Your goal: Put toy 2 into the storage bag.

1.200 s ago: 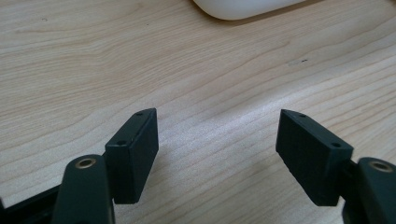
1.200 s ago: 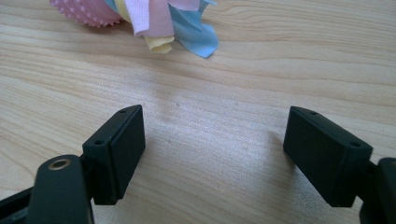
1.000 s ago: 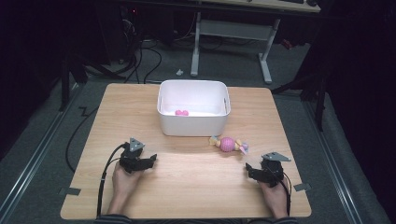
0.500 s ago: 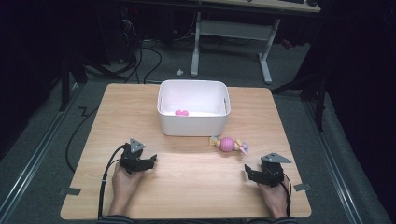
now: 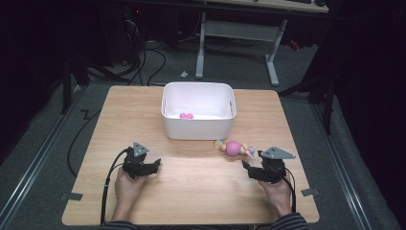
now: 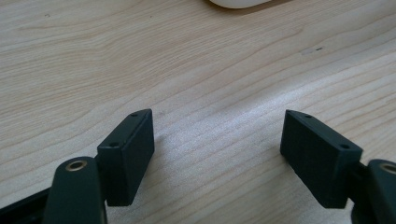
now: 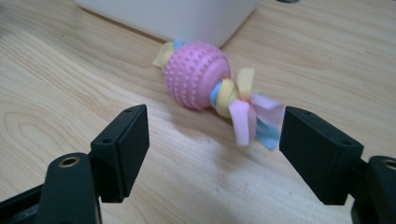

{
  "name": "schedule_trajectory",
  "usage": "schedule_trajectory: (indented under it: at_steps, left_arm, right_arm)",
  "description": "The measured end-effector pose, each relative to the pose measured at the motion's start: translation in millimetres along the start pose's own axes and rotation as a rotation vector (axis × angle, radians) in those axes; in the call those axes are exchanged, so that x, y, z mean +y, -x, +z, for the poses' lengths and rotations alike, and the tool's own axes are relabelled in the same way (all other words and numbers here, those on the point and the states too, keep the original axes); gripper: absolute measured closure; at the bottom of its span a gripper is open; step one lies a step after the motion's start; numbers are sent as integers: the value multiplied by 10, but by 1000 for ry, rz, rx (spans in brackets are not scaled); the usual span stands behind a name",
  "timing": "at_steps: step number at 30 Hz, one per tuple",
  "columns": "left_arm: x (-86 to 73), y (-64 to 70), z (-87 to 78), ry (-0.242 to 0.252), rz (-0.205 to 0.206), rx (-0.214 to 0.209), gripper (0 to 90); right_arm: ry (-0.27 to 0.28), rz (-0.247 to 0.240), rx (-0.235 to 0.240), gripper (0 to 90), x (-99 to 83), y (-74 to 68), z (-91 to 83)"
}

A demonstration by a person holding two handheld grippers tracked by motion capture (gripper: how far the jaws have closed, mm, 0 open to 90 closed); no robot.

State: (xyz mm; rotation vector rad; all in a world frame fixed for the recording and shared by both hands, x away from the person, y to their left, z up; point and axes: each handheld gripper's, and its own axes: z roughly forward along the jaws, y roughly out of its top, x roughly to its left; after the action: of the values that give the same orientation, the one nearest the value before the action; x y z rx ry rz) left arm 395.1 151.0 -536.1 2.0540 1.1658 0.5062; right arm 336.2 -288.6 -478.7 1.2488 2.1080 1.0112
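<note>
A pink knobbly ball toy (image 5: 233,147) (image 7: 198,77) with yellow, blue and pink fabric strips lies on the wooden table (image 5: 191,191), just in front of the white bin's right corner. My right gripper (image 5: 250,170) (image 7: 212,154) stands open a short way in front of the toy, jaws wide apart, nothing between them. At the front left my left gripper (image 5: 154,165) (image 6: 217,154) rests open over bare wood. The white bin (image 5: 198,130) (image 7: 187,18) holds a small pink object (image 5: 186,116).
The bin's rim (image 6: 238,3) peeks in at the top of the left gripper view. Cables trail from both grippers towards the table's front edge. Beyond the table lie a dark floor, cables and a desk frame (image 5: 239,33).
The right gripper has edged slightly forward and left towards the toy. The left gripper has barely shifted.
</note>
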Motion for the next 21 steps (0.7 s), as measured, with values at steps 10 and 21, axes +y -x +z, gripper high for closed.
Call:
schedule_trajectory:
  at_steps: [10, 21]
  left_arm:
    - [0, 2, 0, -1, 3, -3, 257]
    - [0, 2, 0, -1, 3, -4, 257]
  right_arm:
    - [-7, -36, 37, 250, 259, -48, 150]
    - [-29, -34, 57, 251, 427, -36, 360]
